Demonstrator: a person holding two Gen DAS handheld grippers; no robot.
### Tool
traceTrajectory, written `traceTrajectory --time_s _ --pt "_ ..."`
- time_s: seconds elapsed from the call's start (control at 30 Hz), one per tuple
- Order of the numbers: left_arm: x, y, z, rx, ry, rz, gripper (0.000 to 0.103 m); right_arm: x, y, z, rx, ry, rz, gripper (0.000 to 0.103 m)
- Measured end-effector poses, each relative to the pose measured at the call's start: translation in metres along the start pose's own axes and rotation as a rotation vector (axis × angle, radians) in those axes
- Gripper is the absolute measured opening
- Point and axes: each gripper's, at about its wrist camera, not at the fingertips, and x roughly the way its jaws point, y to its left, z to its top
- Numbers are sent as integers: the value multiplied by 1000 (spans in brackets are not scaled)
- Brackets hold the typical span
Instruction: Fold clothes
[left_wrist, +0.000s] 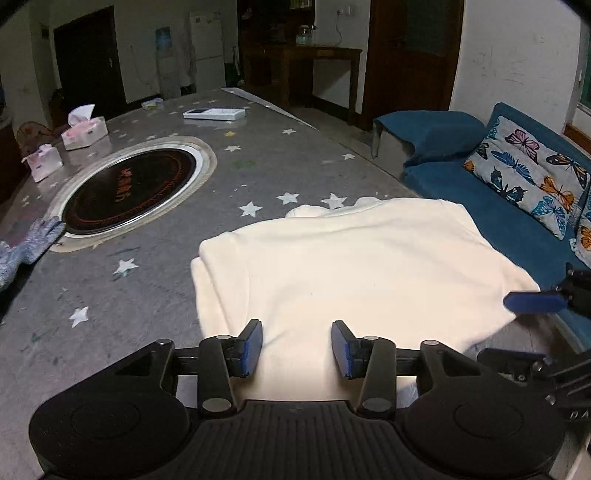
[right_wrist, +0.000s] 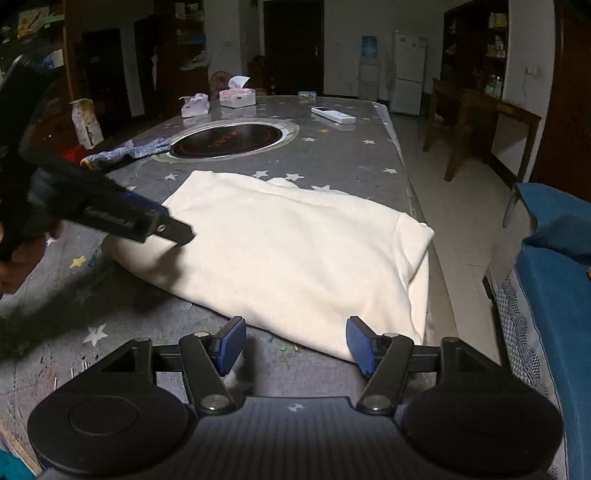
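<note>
A cream white garment (left_wrist: 354, 266) lies folded into a thick rectangle on the grey star-patterned tablecloth (left_wrist: 155, 280); it also shows in the right wrist view (right_wrist: 288, 258). My left gripper (left_wrist: 297, 349) is open, its blue pads just over the garment's near edge, holding nothing. My right gripper (right_wrist: 295, 345) is open at the garment's near corner by the table's right edge, holding nothing. The right gripper's fingers (left_wrist: 535, 301) show at the right of the left wrist view. The left gripper (right_wrist: 155, 225) shows in the right wrist view over the garment's left end.
A round black hotpot cooktop (left_wrist: 129, 190) is set in the table. Two tissue packs (left_wrist: 85, 131), a white remote (left_wrist: 214, 113) and a blue-grey glove (left_wrist: 33, 240) lie beyond. A blue sofa (left_wrist: 498, 192) with a butterfly cushion stands right of the table.
</note>
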Motion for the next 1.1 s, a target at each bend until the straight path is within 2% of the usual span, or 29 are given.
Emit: traceTrajectory --time_s 0.03,0.13,0.23,0.33,0.43,0.63,0.93,1.0,1.1 --pt "-2 0 -2 -5 -1 3 51 -1 1 0 7 -6 -4 73" --pt "-7 2 -7 -29 1 9 57 -5 2 0 20 -20 -19 76" --pt "-14 4 -11 -43 -1 12 60 -8 4 1 34 -28 -28 86" --pt "-21 5 -17 -53 -5 21 65 -11 7 1 42 -34 -33 88" --pt "-28 6 -23 -67 -9 21 69 -13 10 1 58 -38 -41 97" --pt "-40 8 -34 -86 -17 31 78 -18 16 -1 85 -52 -57 103" --pt "-58 10 -47 -104 -36 51 95 -22 25 -8 100 -40 -91 103" --pt "-61 10 -49 -104 -41 58 101 -22 27 -9 106 -37 -94 103" --pt "-65 9 -52 -108 -48 61 103 -24 28 -10 117 -42 -96 103"
